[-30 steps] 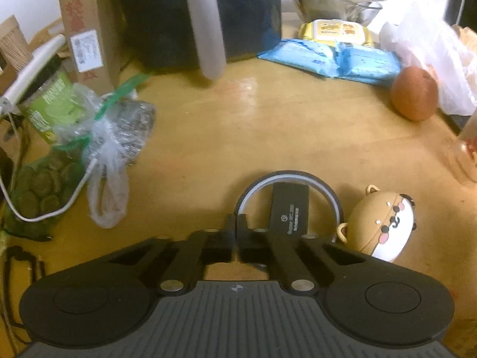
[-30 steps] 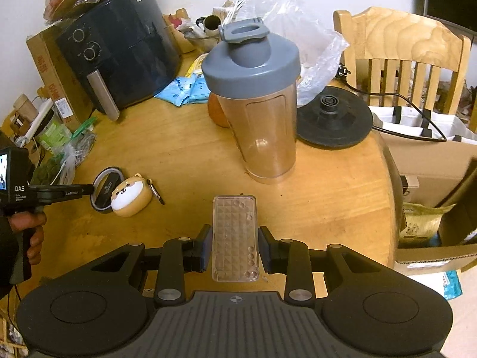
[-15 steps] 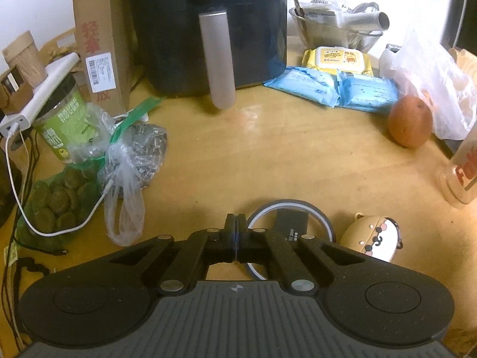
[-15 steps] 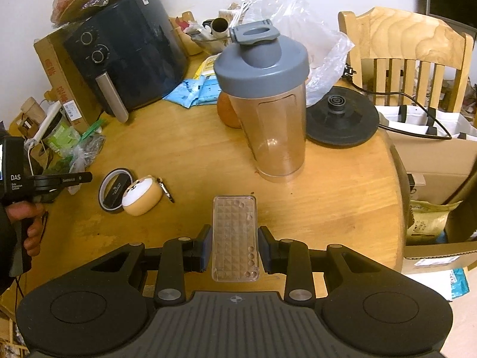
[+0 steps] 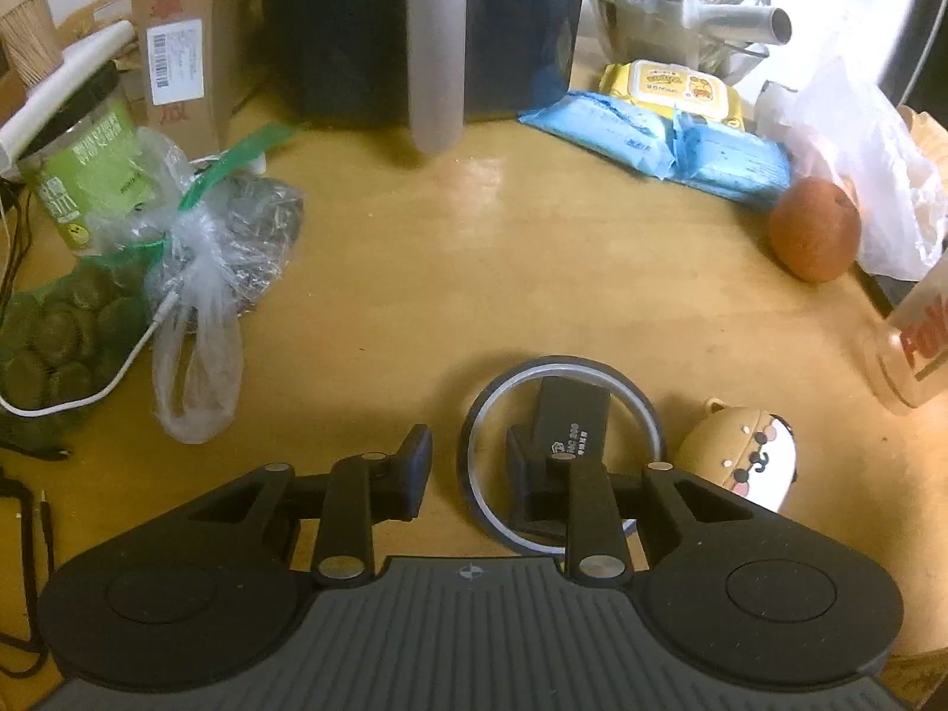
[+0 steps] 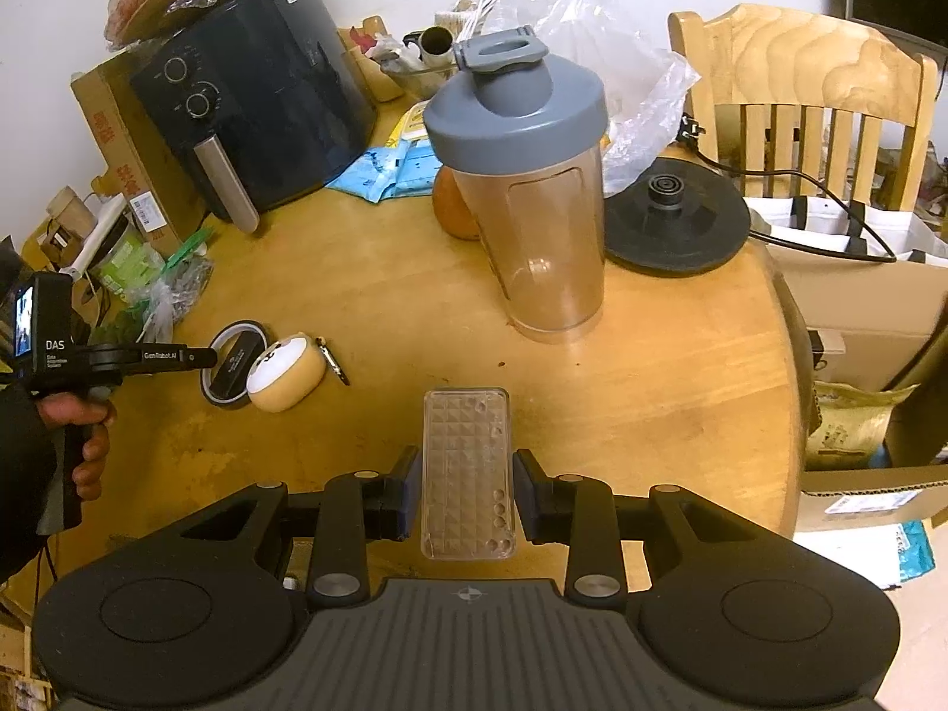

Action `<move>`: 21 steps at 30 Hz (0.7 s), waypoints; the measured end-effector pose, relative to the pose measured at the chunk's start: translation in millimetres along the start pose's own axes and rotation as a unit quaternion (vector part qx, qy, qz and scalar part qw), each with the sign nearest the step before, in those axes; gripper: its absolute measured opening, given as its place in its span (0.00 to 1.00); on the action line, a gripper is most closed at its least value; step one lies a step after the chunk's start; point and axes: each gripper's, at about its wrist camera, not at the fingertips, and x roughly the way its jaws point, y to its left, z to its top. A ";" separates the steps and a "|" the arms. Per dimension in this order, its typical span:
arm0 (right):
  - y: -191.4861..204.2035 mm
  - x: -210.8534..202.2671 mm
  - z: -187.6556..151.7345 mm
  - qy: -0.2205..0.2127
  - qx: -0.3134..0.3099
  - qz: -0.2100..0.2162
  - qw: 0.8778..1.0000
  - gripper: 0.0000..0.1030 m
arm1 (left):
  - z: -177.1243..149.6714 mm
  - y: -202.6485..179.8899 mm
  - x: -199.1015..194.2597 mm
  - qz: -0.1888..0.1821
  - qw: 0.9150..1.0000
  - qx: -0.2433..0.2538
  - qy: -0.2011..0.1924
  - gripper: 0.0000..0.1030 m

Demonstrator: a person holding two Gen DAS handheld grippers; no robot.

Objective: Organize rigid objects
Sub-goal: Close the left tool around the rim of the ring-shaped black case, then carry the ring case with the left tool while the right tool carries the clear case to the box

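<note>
My left gripper (image 5: 465,462) is open, its jaws either side of the near rim of a grey tape ring (image 5: 563,397) lying flat on the wooden table (image 5: 444,249). A small black block (image 5: 572,415) lies inside the ring. A tan bear-faced case (image 5: 740,453) sits just right of it. My right gripper (image 6: 468,474) is shut on a clear studded phone case (image 6: 466,468), held above the table. A shaker bottle (image 6: 527,189) with a grey lid stands ahead of it. The left gripper (image 6: 195,355) also shows in the right wrist view, at the ring (image 6: 228,367).
A black air fryer (image 5: 415,29) and cardboard box (image 5: 183,41) stand at the back. Plastic bags (image 5: 201,249) and a green jar (image 5: 89,178) lie left. Blue wipe packs (image 5: 657,142) and an orange fruit (image 5: 814,231) lie right. A kettle base (image 6: 675,225) and wooden chair (image 6: 806,95) are behind the bottle.
My left gripper has opened and now straddles the tape ring's near rim. My right gripper has drawn back slightly with the phone case.
</note>
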 end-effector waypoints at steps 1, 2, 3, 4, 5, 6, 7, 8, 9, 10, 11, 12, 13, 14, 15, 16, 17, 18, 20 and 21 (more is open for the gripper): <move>-0.9 -0.4 -0.1 0.000 0.001 0.000 1.000 0.34 | 0.5 0.2 3.5 0.001 1.000 -0.002 0.005 0.26; -1.5 -0.9 -0.2 -0.001 0.002 -0.001 1.000 0.34 | 0.9 1.9 7.3 -0.001 1.000 -0.008 0.011 0.23; -2.2 -1.3 -0.2 -0.001 0.002 -0.002 1.000 0.34 | 1.2 2.9 10.1 -0.006 1.000 -0.014 0.014 0.18; -3.1 -1.6 -0.2 -0.001 0.003 -0.003 1.000 0.34 | 1.1 3.3 11.3 -0.008 1.000 -0.016 0.016 0.08; -3.5 -2.1 0.0 -0.001 0.003 -0.003 1.000 0.34 | 1.4 3.4 12.2 -0.003 1.000 -0.016 0.018 0.08; -3.7 -2.7 0.4 -0.002 0.003 -0.003 1.000 0.34 | 1.4 2.7 11.7 -0.002 1.000 -0.015 0.018 0.07; -3.9 -3.3 1.0 -0.003 0.003 -0.004 1.000 0.34 | 0.9 2.0 9.8 0.002 1.000 -0.013 0.016 0.07; -4.0 -3.9 1.5 -0.004 0.004 -0.004 1.000 0.34 | 1.2 1.8 8.0 0.005 1.000 -0.012 0.015 0.07; -3.7 -4.3 1.8 -0.005 0.004 -0.004 1.000 0.34 | 1.0 2.4 5.8 0.007 1.000 -0.013 0.012 0.07; -3.6 -4.6 2.1 -0.005 0.005 -0.004 1.000 0.34 | 0.9 2.9 3.1 0.010 1.000 -0.015 0.010 0.07; -3.3 -4.6 2.2 -0.006 0.006 -0.004 1.000 0.34 | 1.4 3.9 -0.1 0.011 1.000 -0.017 0.007 0.08; -2.8 -4.4 2.1 -0.005 0.007 -0.003 1.000 0.34 | 1.8 4.4 -2.8 0.010 1.000 -0.018 0.005 0.08; -1.9 -4.1 2.1 -0.005 0.006 -0.002 1.000 0.34 | 2.3 4.9 -6.2 0.009 1.000 -0.020 0.002 0.07; -0.4 -3.7 1.8 -0.004 0.004 -0.001 1.000 0.34 | 3.1 5.3 -11.9 0.005 1.000 -0.023 -0.003 0.07; 1.4 -3.4 1.4 -0.004 0.002 0.000 1.000 0.34 | 3.5 5.6 -16.7 0.002 1.000 -0.024 -0.008 0.07; 3.1 -3.1 1.0 -0.003 0.000 0.002 1.000 0.34 | 3.8 5.3 -22.2 -0.001 1.000 -0.024 -0.013 0.07; 5.0 -2.6 0.4 -0.002 -0.002 0.005 1.000 0.34 | 4.3 5.0 -28.9 -0.004 1.000 -0.024 -0.019 0.07; 7.1 -1.9 -0.1 0.000 -0.004 0.007 1.000 0.34 | 4.0 4.7 -34.2 -0.007 0.999 -0.024 -0.022 0.07; 12.0 -0.9 -0.7 0.002 -0.008 0.012 1.000 0.34 | 3.6 4.8 -46.4 -0.013 0.999 -0.026 -0.030 0.07; 14.3 -0.6 -0.7 0.003 -0.010 0.015 1.000 0.34 | 3.1 4.9 -51.2 -0.015 0.999 -0.027 -0.033 0.07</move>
